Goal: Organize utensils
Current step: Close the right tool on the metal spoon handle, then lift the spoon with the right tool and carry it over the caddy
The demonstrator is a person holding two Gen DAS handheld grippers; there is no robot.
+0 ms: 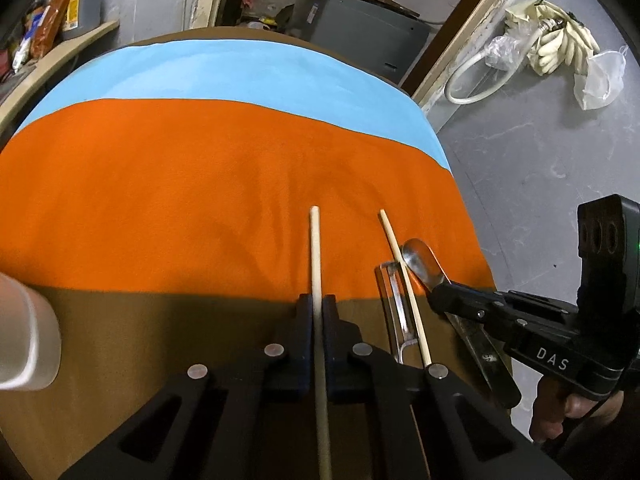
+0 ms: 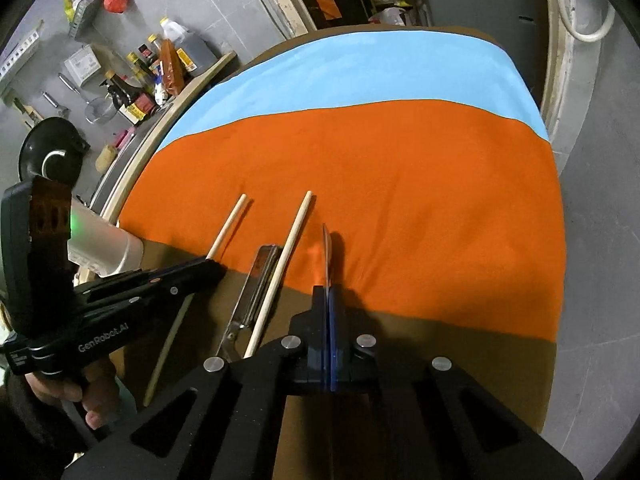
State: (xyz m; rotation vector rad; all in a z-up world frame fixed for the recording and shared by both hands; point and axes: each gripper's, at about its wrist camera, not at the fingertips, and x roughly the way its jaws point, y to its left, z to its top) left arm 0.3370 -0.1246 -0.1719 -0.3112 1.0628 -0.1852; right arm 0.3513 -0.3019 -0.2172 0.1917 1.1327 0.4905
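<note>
Here, left tongs [image 1: 318,300] clamped on a chopstick [image 1: 315,248] pointing away, right tongs [image 2: 329,292] pinching an edge-on spoon [image 2: 327,252].

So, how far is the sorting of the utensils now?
Nothing looks sorted yet. In hand: the left gripper is shut on one chopstick, and the right gripper is shut on a spoon. Left: the second chopstick and a clear utensil lie on the cloth.
</note>
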